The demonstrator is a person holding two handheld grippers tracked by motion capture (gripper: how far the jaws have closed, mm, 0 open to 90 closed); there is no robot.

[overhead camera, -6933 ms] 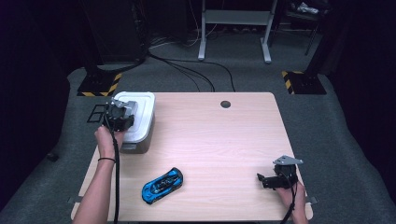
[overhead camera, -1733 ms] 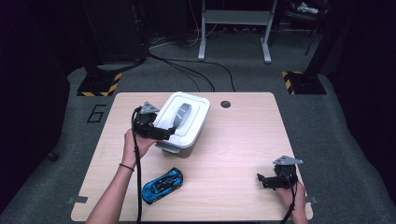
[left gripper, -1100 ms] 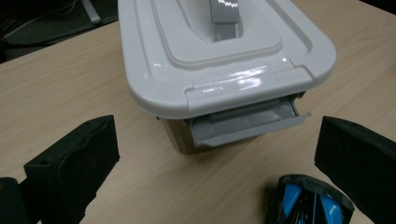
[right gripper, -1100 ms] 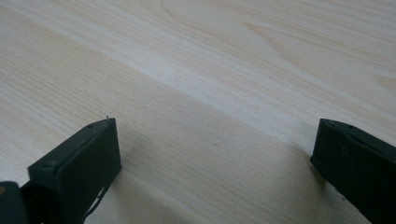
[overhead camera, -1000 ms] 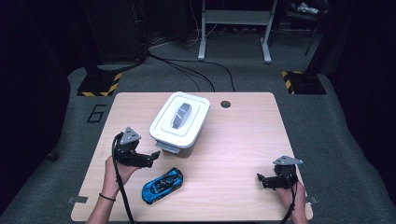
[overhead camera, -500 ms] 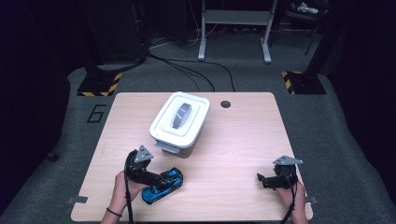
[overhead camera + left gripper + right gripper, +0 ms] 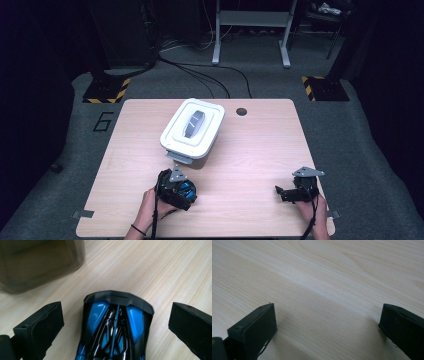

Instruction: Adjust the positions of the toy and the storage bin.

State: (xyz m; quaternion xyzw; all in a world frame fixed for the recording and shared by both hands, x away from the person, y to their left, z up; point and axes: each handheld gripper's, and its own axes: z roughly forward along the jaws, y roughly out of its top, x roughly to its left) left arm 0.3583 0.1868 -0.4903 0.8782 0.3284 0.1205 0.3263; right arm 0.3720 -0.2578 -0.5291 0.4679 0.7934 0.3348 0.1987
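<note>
near the front edge of the tabletop [image 7: 250, 150], the left gripper [image 7: 115, 315] straddles a blue toy car [image 7: 116, 325], jaws apart and clear of its flanks, ready to clamp, just short of the lidded white bin [image 7: 192, 127]; the right gripper [image 7: 280, 191] idles, jaws apart, empty.

Both hands reach in low from the near edge, the left gripper [image 7: 176, 189] and the right gripper [image 7: 295, 190] each with fingers [image 7: 40, 327] spread wide.
</note>
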